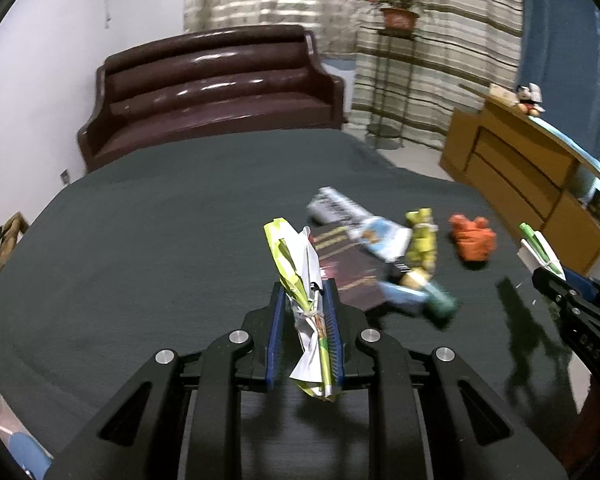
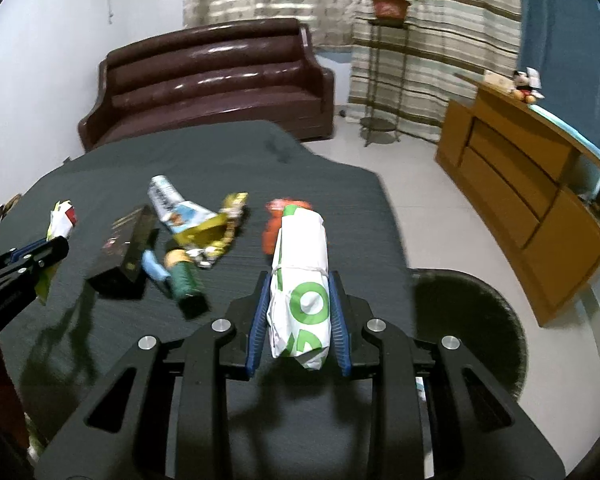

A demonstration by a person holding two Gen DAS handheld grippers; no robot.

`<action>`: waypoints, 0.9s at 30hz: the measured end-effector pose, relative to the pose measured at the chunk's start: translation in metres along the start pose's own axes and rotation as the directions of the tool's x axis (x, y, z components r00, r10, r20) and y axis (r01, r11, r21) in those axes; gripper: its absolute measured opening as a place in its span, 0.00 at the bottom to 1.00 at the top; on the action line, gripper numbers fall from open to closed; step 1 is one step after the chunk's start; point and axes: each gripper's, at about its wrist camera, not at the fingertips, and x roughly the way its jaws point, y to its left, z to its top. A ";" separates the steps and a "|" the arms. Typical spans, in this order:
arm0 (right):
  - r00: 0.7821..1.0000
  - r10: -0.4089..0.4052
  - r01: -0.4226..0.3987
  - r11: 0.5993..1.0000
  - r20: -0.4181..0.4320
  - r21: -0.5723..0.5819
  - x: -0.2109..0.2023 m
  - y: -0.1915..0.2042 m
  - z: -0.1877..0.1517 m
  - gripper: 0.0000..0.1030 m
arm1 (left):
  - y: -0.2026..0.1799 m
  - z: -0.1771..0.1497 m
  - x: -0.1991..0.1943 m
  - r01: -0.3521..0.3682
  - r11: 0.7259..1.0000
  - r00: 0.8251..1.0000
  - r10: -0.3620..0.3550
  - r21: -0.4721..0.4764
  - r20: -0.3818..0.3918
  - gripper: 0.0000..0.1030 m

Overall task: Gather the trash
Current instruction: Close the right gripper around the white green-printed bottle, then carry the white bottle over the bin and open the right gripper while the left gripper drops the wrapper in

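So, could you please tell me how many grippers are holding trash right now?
2: the left gripper grips a yellow-green wrapper; the right gripper grips a white-and-green bundle.

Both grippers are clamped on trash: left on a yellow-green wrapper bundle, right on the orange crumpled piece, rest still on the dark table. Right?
One error: the right gripper is clamped on a white bundle with green print, not the orange crumpled piece, which lies on the dark table. The right wrist view shows it. The left gripper does clamp the yellow-green wrapper bundle.

Green "O" shapes (perhaps digits) — white rolled packet (image 2: 304, 280)
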 end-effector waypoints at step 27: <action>0.974 -0.225 0.224 0.955 -0.017 0.194 -0.017 -0.158 -0.035 0.27 | -0.211 -0.005 0.006 0.257 0.918 0.963 -0.269 0.300 -0.002 0.20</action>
